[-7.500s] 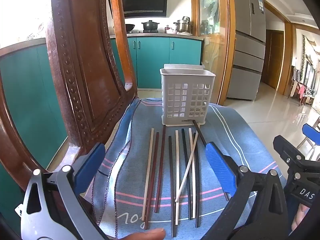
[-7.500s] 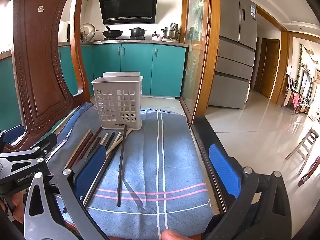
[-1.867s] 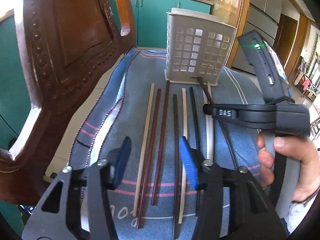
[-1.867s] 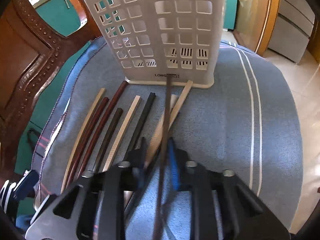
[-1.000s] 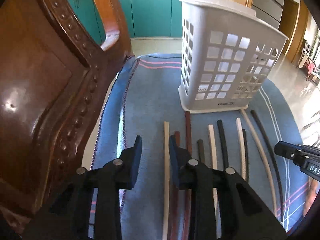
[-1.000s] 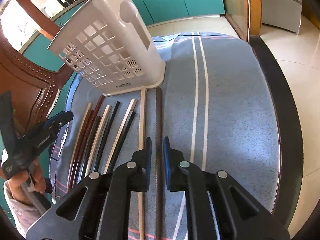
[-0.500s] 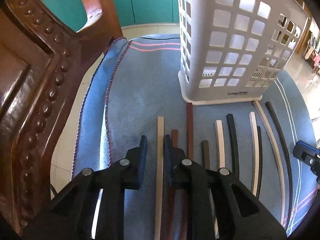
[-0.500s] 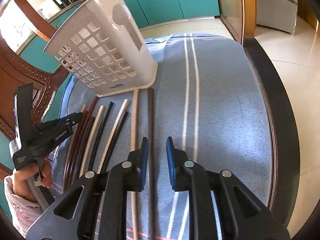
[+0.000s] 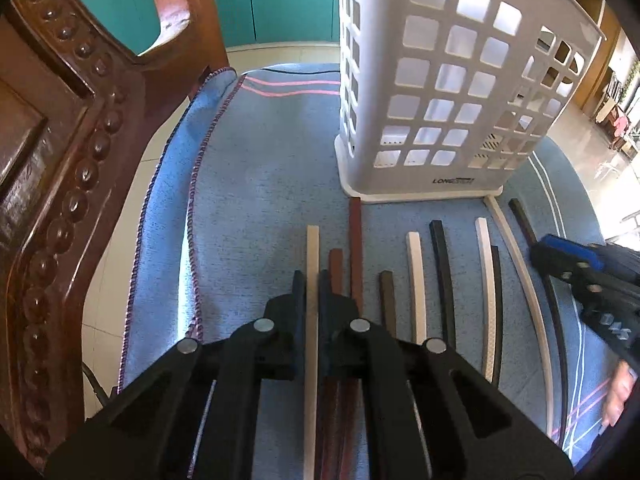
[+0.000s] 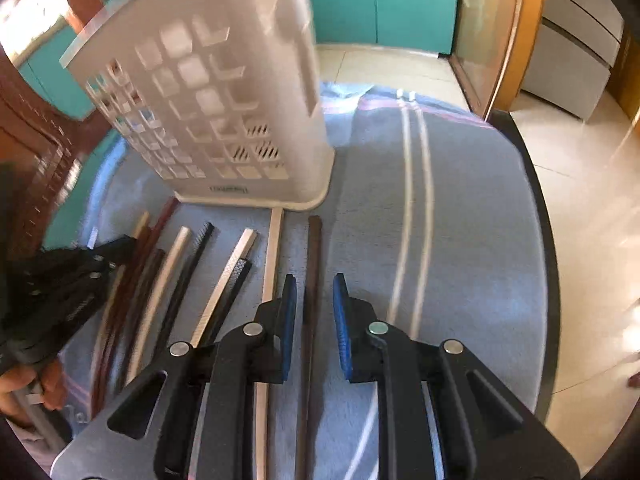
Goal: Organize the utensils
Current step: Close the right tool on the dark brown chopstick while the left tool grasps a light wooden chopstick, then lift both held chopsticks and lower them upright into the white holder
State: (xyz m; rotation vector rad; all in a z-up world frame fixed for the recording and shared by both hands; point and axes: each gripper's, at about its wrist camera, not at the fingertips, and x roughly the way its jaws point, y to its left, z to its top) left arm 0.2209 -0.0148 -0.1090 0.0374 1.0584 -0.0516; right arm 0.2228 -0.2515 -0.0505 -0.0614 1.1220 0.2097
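Left gripper (image 9: 313,292) clenched on pale wooden chopstick (image 9: 312,256); right gripper (image 10: 315,312) fingers released, straddling dark brown chopstick (image 10: 313,256), both pointing toward white slotted plastic basket (image 9: 440,92).

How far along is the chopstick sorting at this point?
Nothing shows inside the white basket yet. In hand: the left tongs are shut on the pale chopstick; the right tongs straddle the dark brown chopstick, unclamped. The other chopsticks lie on the blue cloth.
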